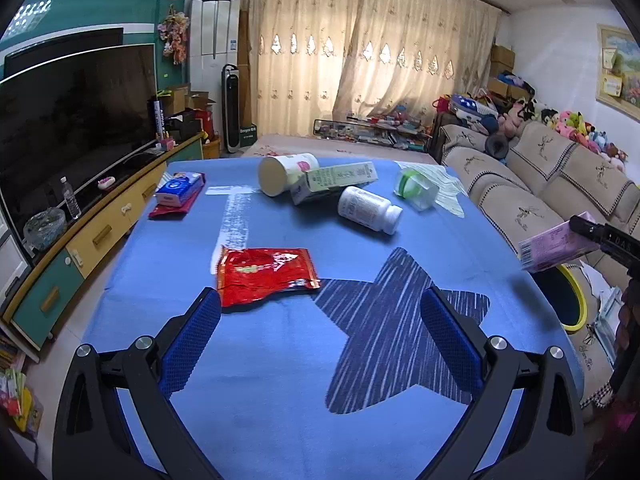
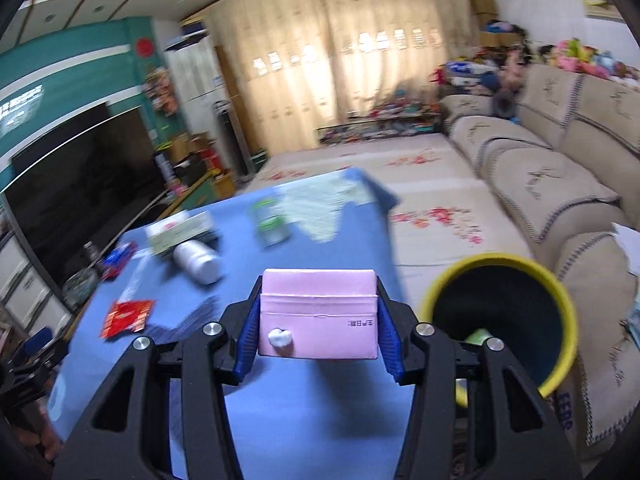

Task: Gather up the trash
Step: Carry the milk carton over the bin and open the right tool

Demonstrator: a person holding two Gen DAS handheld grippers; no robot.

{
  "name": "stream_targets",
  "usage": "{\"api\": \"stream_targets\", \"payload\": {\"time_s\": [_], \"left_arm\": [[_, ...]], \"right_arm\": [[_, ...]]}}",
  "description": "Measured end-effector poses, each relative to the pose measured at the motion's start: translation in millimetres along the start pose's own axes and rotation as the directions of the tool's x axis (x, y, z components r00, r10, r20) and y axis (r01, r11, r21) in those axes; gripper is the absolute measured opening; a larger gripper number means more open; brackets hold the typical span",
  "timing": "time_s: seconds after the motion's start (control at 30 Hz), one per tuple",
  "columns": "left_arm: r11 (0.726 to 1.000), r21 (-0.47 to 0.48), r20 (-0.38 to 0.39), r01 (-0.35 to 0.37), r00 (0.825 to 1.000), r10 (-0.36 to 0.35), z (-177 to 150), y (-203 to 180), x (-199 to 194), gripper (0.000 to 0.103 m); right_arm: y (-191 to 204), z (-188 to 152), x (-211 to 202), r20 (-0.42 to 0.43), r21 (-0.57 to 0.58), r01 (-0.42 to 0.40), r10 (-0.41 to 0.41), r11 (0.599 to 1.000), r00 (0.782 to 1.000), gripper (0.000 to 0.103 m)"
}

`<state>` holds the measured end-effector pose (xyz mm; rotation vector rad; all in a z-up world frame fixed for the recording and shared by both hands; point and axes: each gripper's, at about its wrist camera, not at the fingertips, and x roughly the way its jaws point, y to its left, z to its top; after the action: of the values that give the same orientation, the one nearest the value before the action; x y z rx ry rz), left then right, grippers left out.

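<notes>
The right tool (image 2: 318,320) is clamped on a pink carton (image 2: 318,314), its blue pads pressing the carton's two short sides. The carton is held above the near right edge of the blue-covered table (image 2: 280,420), just beside a dark bin with a yellow rim (image 2: 500,316) that stands between table and sofa (image 2: 560,184).

The left tool (image 1: 320,320) stands wide apart over the table, holding nothing, its pads clear of the cloth. Just ahead of its left finger lies a red foil wrapper (image 1: 264,274). Farther out lie a white pill bottle (image 1: 368,209), a green-and-white box (image 1: 334,182), a white cylinder tub (image 1: 286,172), a clear green-labelled container (image 1: 414,188) and a blue-and-red packet (image 1: 178,194).
</notes>
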<state>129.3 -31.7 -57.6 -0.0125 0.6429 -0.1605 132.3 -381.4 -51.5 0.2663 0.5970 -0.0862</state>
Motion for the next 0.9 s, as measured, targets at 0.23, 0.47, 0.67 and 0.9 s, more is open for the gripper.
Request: {"api": "stream_targets", "payload": {"time_s": [0.23, 0.47, 0.67, 0.9], "left_arm": [[1.000, 0.019, -0.024, -0.015, 1.000, 0.015, 3, -14, 18, 0.098], [0.999, 0.017, -0.051, -0.031, 0.998, 0.032, 6, -18, 35, 0.098], [0.998, 0.033, -0.067, -0.051, 0.996, 0.053, 7, -22, 48, 0.098], [0.993, 0.039, -0.081, -0.114, 0.990, 0.117, 11, -11, 63, 0.098]], "right_arm": [[-81, -3, 16, -0.019, 0.115, 0.169, -0.168, 0.979, 0.986, 0.048], [-130, -8, 41, -0.066, 0.169, 0.270, -0.263, 0.948, 0.963, 0.049], [-143, -16, 51, -0.083, 0.187, 0.275, -0.264, 0.943, 0.961, 0.053], [-136, -25, 48, -0.078, 0.186, 0.247, -0.237, 0.951, 0.968, 0.054]]}}
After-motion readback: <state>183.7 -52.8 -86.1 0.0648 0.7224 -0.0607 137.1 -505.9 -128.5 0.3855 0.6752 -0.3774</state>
